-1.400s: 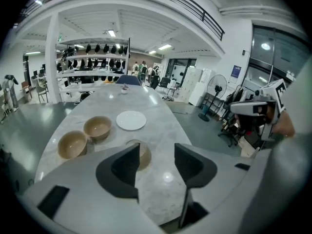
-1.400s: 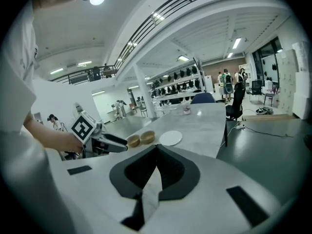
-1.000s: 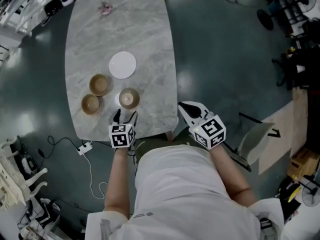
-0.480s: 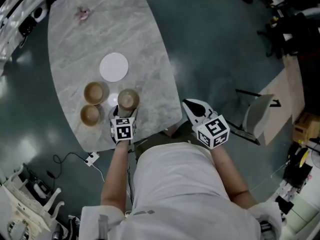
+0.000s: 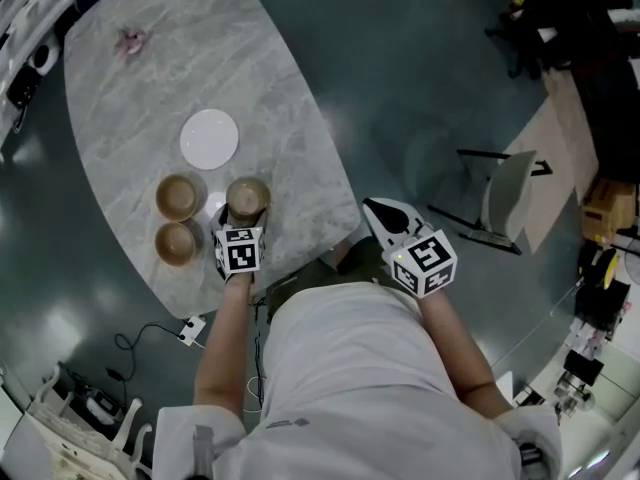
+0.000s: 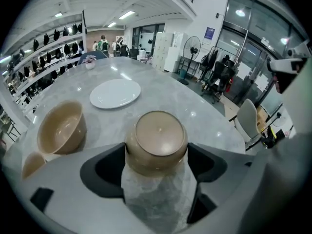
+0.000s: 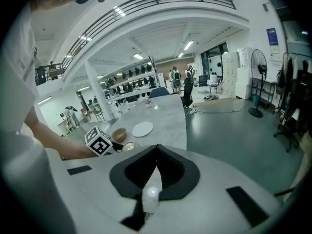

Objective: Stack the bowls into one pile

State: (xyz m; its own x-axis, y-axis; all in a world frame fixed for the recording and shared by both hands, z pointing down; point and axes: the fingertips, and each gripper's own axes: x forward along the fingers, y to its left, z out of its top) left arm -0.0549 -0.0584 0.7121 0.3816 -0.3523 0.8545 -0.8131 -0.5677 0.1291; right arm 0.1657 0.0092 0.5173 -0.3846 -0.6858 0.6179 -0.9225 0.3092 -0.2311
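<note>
Tan round bowl (image 5: 247, 198) upside down on the grey marble counter (image 5: 290, 118).
Head view: two upright tan bowls (image 5: 180, 196) at its nine o'clock. Left gripper view: left gripper (image 6: 157, 152) jaws wide, just opening, bowl between them. Right gripper view: right gripper (image 7: 155, 150) jaws together, empty.

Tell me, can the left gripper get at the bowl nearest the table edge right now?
Probably yes. The left gripper has its jaws, which have just been opening, on either side of that bowl without visibly pressing it, and nothing stands in between.
</note>
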